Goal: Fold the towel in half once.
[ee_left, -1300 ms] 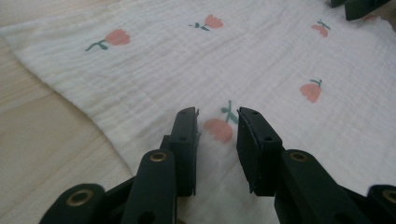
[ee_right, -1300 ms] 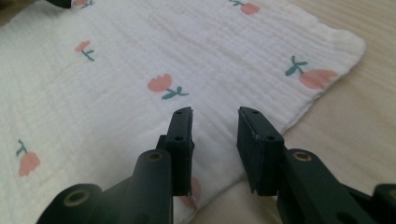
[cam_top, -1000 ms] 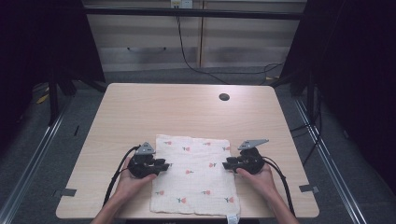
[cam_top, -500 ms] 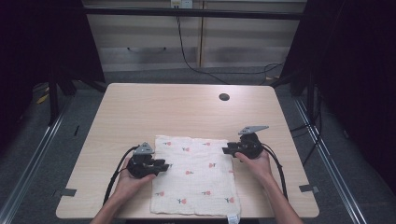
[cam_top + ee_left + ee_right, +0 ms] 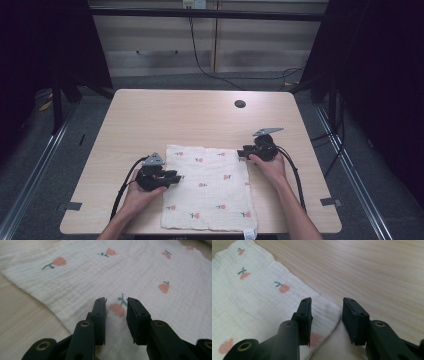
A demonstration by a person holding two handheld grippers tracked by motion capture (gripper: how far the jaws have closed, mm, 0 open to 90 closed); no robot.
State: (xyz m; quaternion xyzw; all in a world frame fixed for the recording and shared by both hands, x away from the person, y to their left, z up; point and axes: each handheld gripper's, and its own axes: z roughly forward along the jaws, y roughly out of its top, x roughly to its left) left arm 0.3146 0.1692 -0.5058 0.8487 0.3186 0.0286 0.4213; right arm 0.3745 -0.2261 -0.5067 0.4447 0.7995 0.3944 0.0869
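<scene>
1. The cloth [image 5: 209,187], white with a pink flower print, lies flat on the table [image 5: 200,117], at the near edge.
2. The left gripper [image 5: 176,177] rests over the cloth's left edge. Its jaws stand narrowly apart above a printed flower, gripping nothing.
3. The right gripper [image 5: 241,152] sits at the cloth's far right corner. Its jaws have just been opening and straddle that corner without pressing it.
4. A round hole [image 5: 240,104] lies well beyond the cloth.

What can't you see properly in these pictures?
- Cloth: its near edge sits at the high view's bottom edge; the tag there is too small to read.
- Left claw: whether it touches the cloth, unclear.
- Dark round spot on the table: too small to identify.
</scene>
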